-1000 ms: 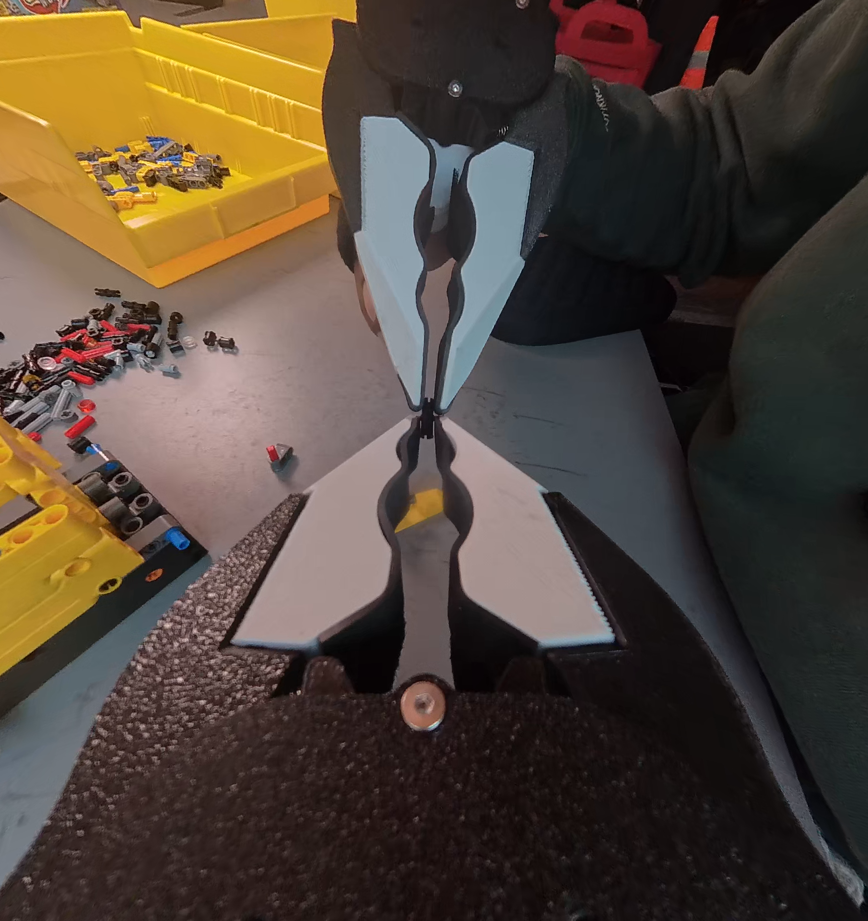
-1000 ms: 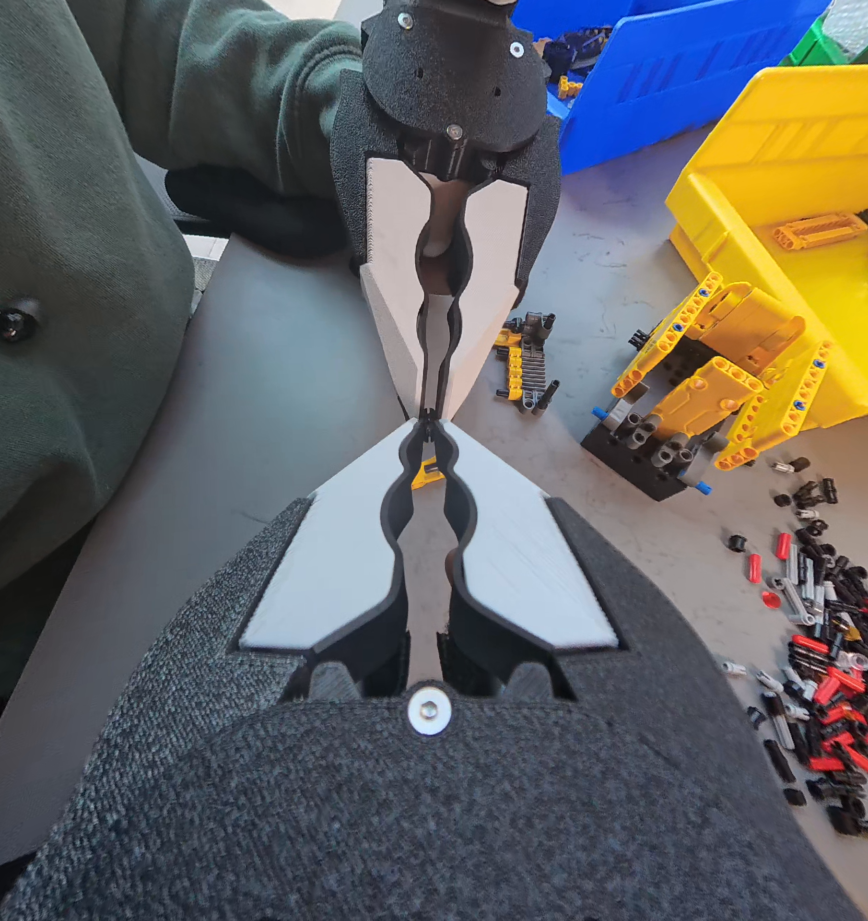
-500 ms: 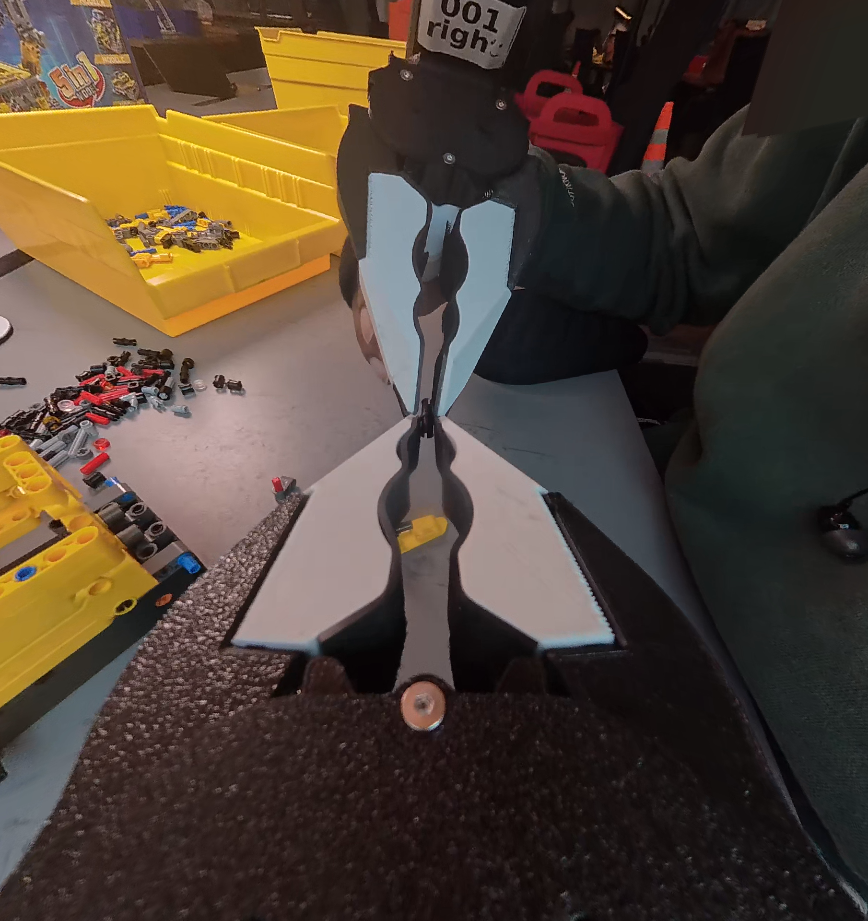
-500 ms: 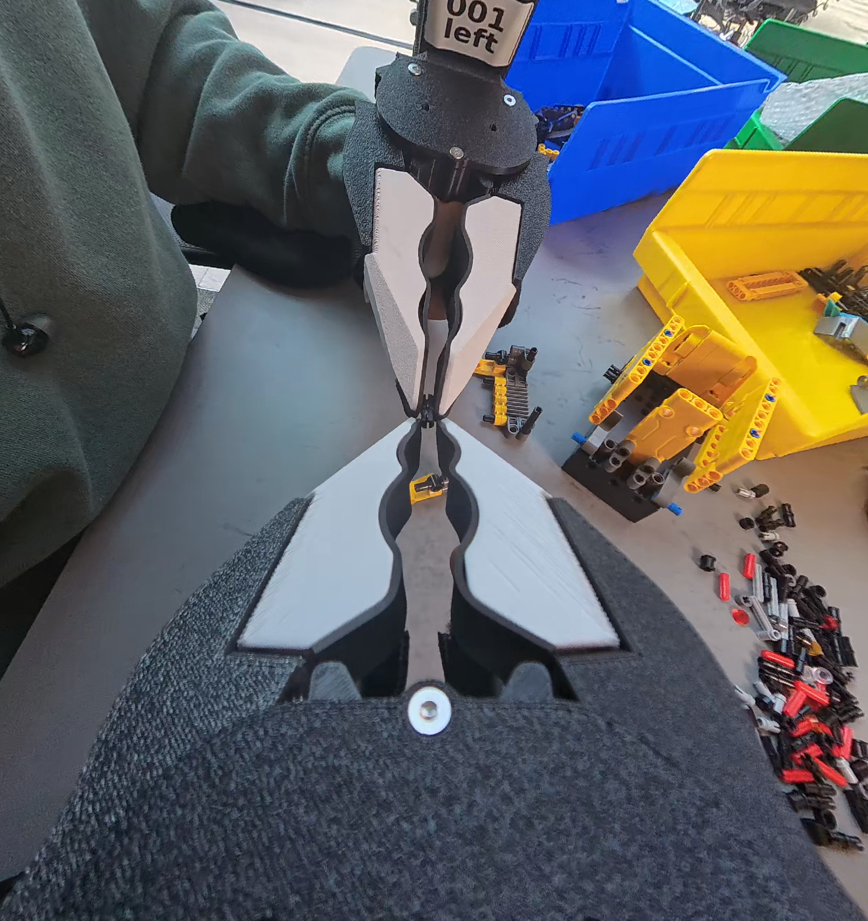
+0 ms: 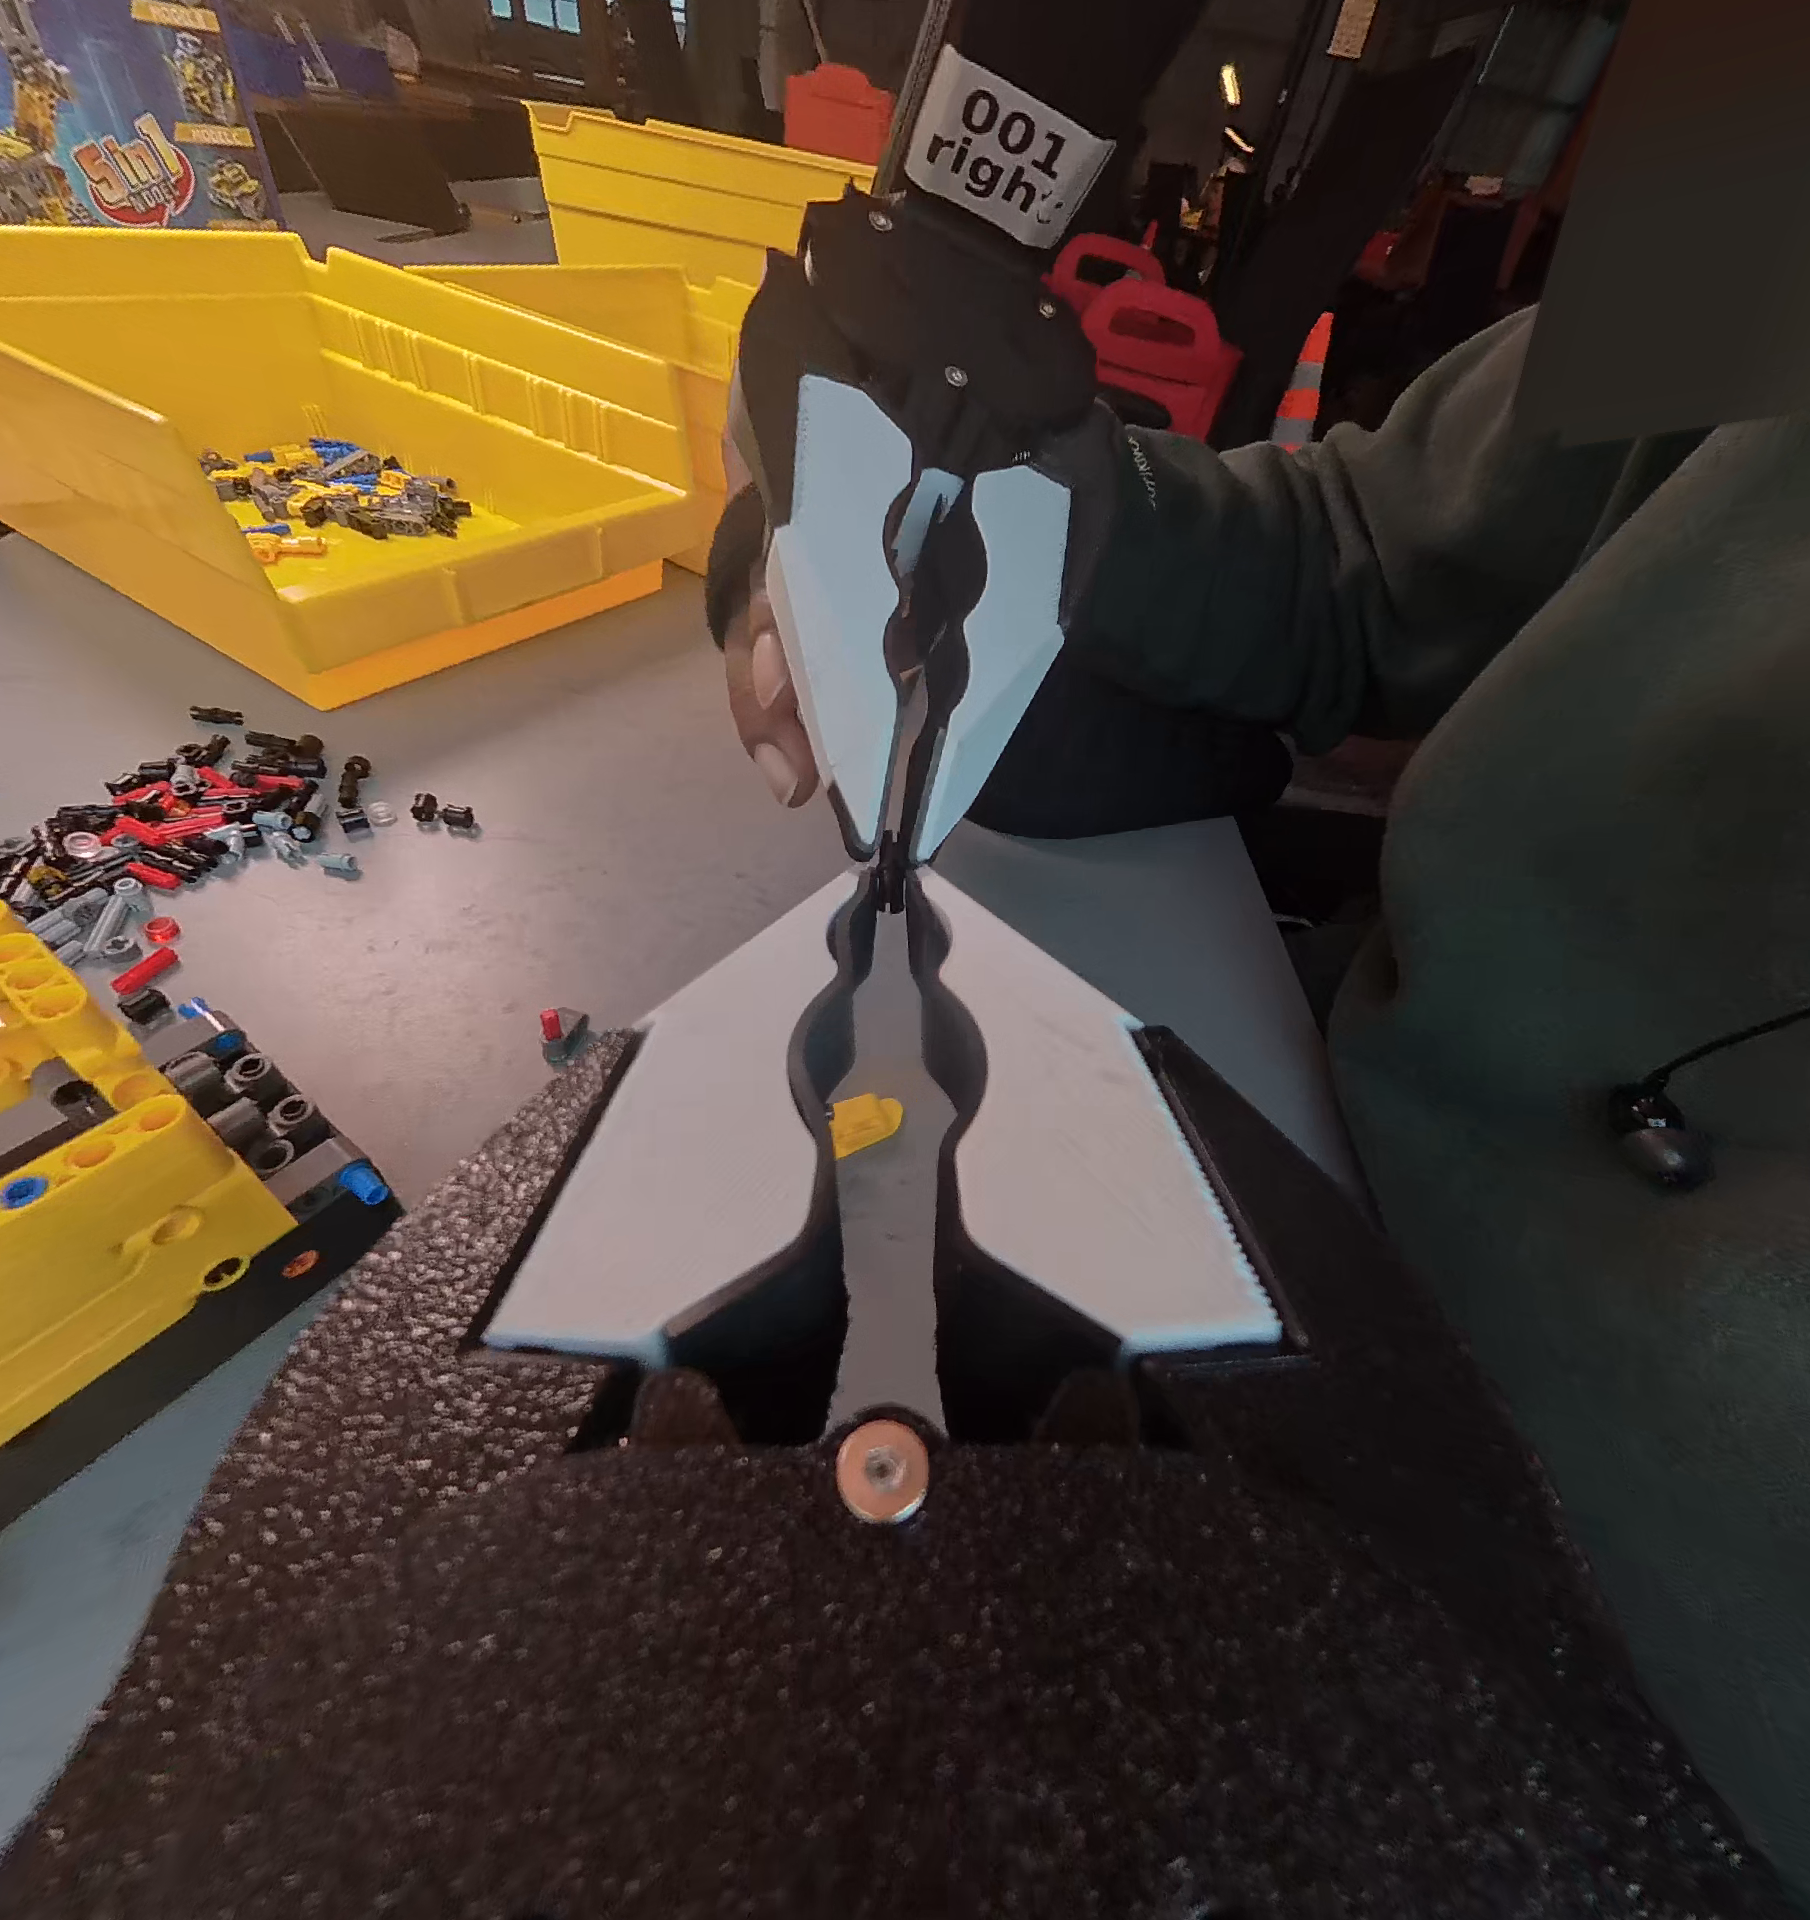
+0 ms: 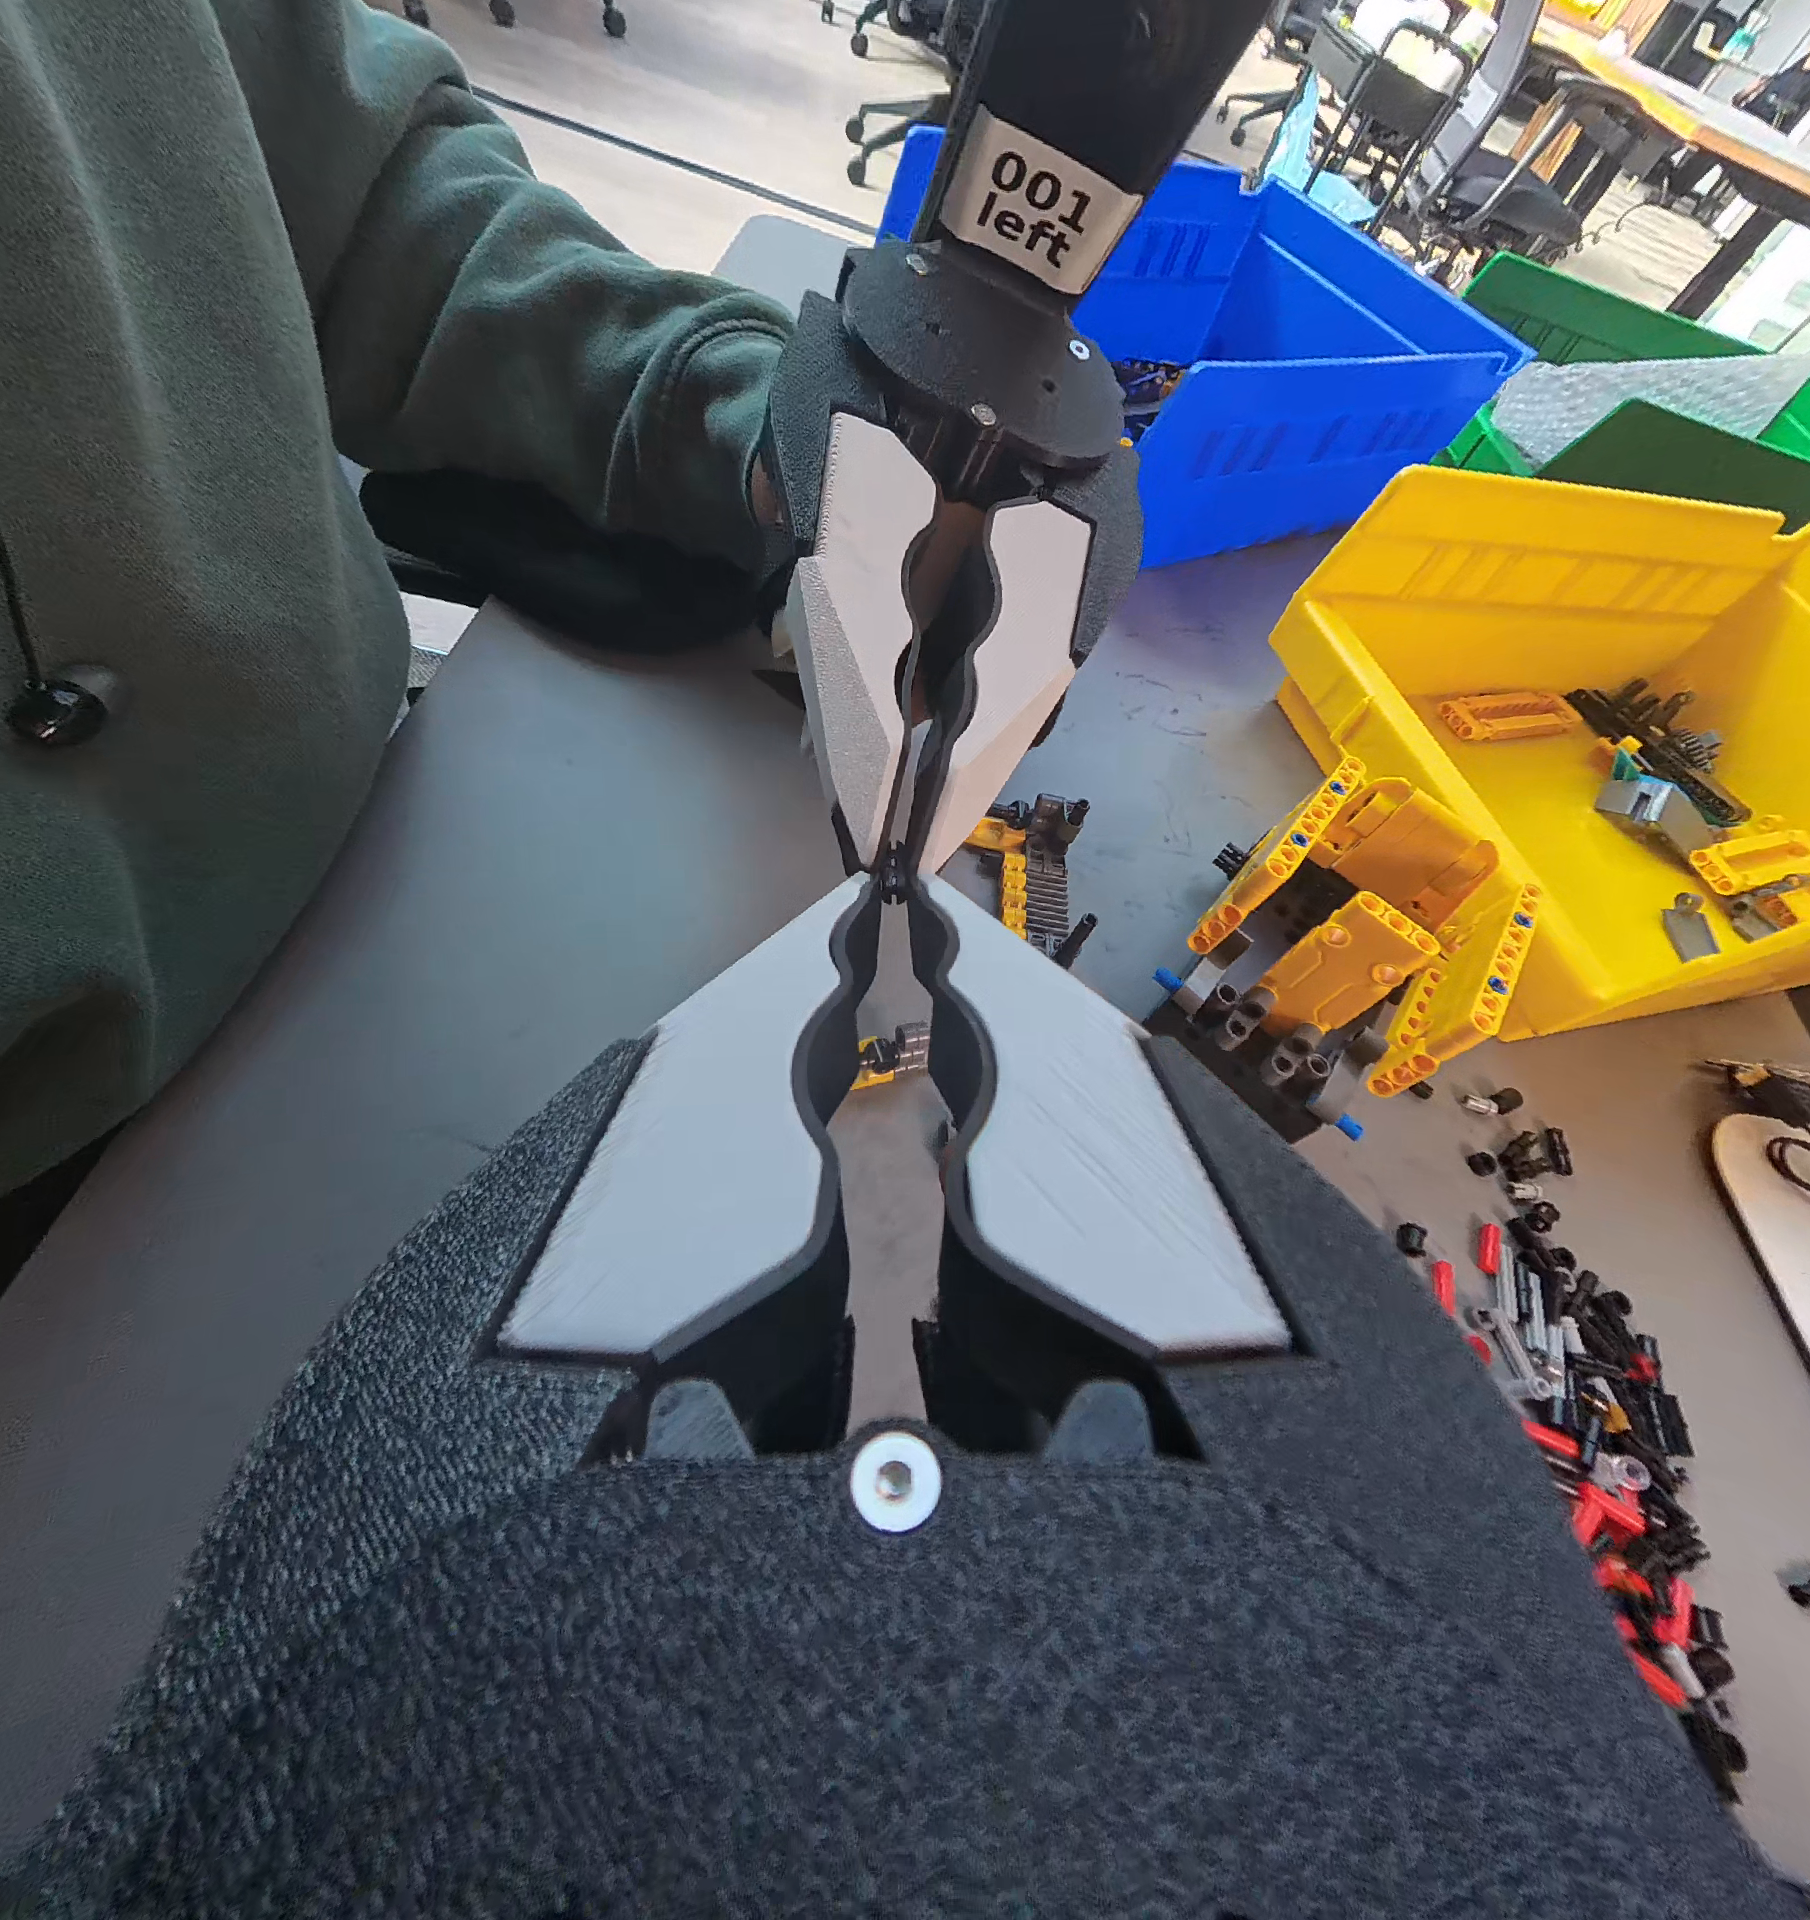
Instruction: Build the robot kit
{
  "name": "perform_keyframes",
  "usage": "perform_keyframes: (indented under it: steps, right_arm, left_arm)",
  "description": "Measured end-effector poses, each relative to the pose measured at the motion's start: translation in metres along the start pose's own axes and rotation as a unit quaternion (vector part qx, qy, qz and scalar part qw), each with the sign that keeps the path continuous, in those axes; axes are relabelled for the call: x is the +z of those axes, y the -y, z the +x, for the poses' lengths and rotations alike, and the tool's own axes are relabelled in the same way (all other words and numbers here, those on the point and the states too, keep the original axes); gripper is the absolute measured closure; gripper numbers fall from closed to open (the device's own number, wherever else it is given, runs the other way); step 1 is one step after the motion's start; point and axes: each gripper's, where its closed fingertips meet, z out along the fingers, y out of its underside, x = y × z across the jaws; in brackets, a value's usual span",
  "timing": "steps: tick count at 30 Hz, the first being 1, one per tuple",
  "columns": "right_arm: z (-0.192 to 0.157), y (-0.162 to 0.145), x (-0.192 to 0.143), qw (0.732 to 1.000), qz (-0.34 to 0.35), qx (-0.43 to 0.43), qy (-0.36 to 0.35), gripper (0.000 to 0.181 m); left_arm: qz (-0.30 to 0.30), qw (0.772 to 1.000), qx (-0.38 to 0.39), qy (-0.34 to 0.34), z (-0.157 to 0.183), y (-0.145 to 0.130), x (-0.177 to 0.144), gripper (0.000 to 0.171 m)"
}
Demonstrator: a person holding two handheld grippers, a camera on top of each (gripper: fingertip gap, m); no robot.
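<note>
Left wrist view, far left: the yellow beam build [image 5: 59, 1174] sits on its black base at the desk [image 5: 527, 914] edge, with the loose heap of red, black and grey pins [image 5: 153, 821] behind it and the yellow bin [image 5: 361, 499] beyond. A small red-and-grey piece [image 5: 560, 1029] lies alone just left of your left claw [image 5: 887, 906]. That claw is pinched shut, tips together on a tiny black piece [image 5: 888, 878] held up off the desk. Your right claw [image 5: 890, 847] comes in from above and opposite, also closed, nipping the same black piece, so the two claws meet tip to tip. The piece is too small to tell its kind, or whether it is one part or two. A yellow piece [image 5: 865, 1122] shows on the desk through the gap between the left fingers, well below the grip. My read: both claws have only the very tips on it, so hold both grips firm and keep the two claws in one line. Any twist or sideways pull here would likely flick the piece out. If you press, press along the shared axis, slowly, over open desk away from the heap. Right wrist view agrees: green sleeve [image 6: 205, 520] at left, both claws shut at centre, a small black-and-yellow assembly [image 6: 1036, 883] just right of the tips on the desk, and a blue bin [image 6: 1296, 395] farther off.
</note>
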Motion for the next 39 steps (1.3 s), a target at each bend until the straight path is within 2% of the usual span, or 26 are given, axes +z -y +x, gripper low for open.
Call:
perform_keyframes:
  steps: [28, 31, 34, 39]
  right_arm:
    - [-0.005, 0.0, 0.0, 1.0, 0.006, 0.009, 0.015, 0.177]
    - [0.003, -0.014, -0.003, 0.999, -0.024, 0.028, 0.01, 0.178]
    - [0.016, -0.048, -0.008, 0.994, -0.092, 0.049, -0.014, 0.178]
    - [0.019, -0.082, 0.004, 0.984, -0.169, 0.045, -0.023, 0.178]
  left_arm:
    - [-0.005, 1.0, -0.003, -0.01, 0.003, -0.002, 0.001, 0.168]
    - [-0.029, 0.999, 0.001, 0.033, -0.011, -0.011, 0.002, 0.166]
    - [-0.078, 0.993, 0.016, 0.085, -0.029, -0.027, 0.002, 0.165]
    - [-0.142, 0.982, 0.014, 0.124, -0.044, -0.047, 0.009, 0.167]
